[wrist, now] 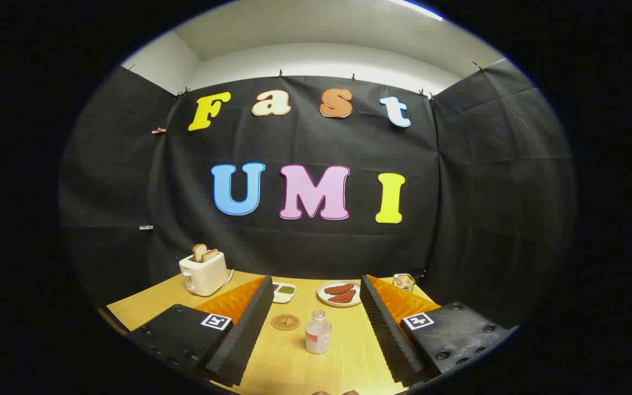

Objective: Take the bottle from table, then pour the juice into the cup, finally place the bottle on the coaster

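- Gripper view: the gripper (316, 329) hangs low over the wooden table (294, 367), its two fingers spread wide apart and holding nothing.
- The bottle (317, 332) stands upright between the fingers, toward the middle of the table, touching neither pad — it looks clear, with a pale cap and a little reddish juice at the bottom.
- The coaster (285, 322), a small round brown disc, lies just beside the bottle, closer to the left finger (242, 329).
- Toward the table's far edge sit a plate (339, 293) with reddish-brown food and a small dish (284, 291); a toaster (203, 272) with bread stands at the far left corner.
- The step in hand is taking the bottle: I would move straight forward, keep it centred between the pads, and close on the body below the cap — the right finger (390, 329) has more gap to cover.
- Hard to make out: a glassy thing at the far right corner may be the cup (404, 281), but it is too small to be sure. A rounded shape at the table's near edge is cut off.
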A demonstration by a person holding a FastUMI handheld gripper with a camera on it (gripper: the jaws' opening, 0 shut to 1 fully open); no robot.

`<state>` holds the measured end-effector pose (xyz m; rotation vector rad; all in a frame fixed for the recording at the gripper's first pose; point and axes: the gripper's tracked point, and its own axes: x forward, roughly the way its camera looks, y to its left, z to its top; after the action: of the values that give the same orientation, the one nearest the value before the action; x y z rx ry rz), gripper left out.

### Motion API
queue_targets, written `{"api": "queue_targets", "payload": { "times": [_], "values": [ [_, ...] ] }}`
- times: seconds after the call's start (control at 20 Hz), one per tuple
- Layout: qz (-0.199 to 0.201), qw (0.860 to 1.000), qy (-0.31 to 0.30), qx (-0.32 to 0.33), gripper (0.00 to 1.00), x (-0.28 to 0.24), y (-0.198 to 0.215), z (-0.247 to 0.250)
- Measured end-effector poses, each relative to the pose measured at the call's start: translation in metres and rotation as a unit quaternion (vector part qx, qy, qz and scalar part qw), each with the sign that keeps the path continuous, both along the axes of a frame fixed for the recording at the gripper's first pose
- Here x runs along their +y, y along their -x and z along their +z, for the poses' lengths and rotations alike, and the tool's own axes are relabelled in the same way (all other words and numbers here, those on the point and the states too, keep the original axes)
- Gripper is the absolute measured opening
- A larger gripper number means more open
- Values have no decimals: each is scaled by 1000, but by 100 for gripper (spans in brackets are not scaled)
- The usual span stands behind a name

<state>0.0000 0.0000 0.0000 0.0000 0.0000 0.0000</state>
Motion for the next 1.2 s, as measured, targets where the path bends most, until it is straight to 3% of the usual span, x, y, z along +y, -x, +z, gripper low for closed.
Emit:
{"api": "queue_targets", "payload": {
  "times": [0.35,0.8,1.2],
  "values": [
    [-6,1000,3,-3,97,-25,-20,-11],
    [52,998,8,21,97,-25,-48,-56],
    [50,998,7,33,97,-22,-76,-75]
  ]
}}
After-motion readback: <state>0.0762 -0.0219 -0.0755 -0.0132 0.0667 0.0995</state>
